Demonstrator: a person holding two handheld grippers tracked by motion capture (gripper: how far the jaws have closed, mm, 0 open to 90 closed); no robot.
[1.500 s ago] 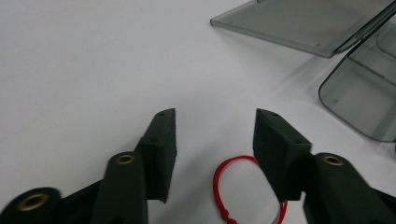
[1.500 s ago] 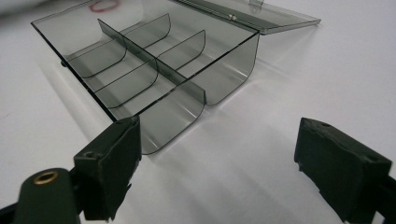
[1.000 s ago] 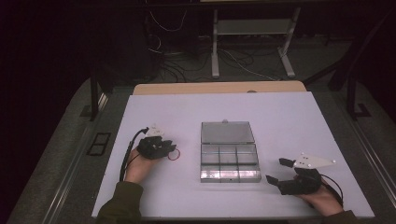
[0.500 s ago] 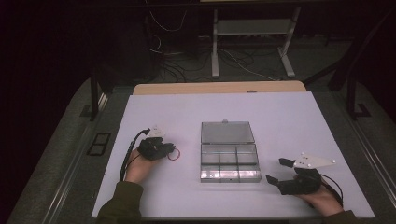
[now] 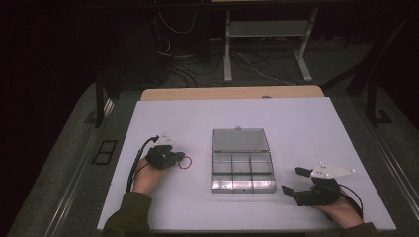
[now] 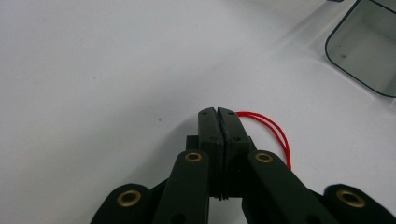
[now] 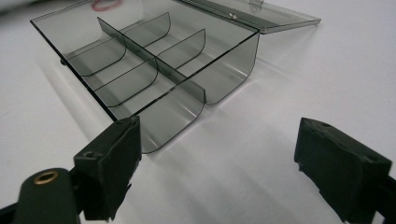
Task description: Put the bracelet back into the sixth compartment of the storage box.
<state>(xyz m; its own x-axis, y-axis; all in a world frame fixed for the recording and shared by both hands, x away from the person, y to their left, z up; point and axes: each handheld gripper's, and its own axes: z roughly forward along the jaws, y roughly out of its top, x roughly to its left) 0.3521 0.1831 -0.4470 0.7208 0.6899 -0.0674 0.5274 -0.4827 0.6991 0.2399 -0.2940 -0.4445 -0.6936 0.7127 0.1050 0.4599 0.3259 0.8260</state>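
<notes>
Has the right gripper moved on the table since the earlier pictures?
No. In the high view the right gripper sits in the same place beside the clear compartment box, jaws open toward its near right corner, as one second ago.

The rubber band (image 6: 275, 133) is bright red. The box (image 5: 242, 165) is clear with a smoky grey tint, and its dividers have the same tint. The table (image 5: 296, 123) is plain white. Both grippers, left gripper (image 6: 218, 114) and right gripper (image 7: 217, 154), are black with small brass-coloured rivets.
</notes>
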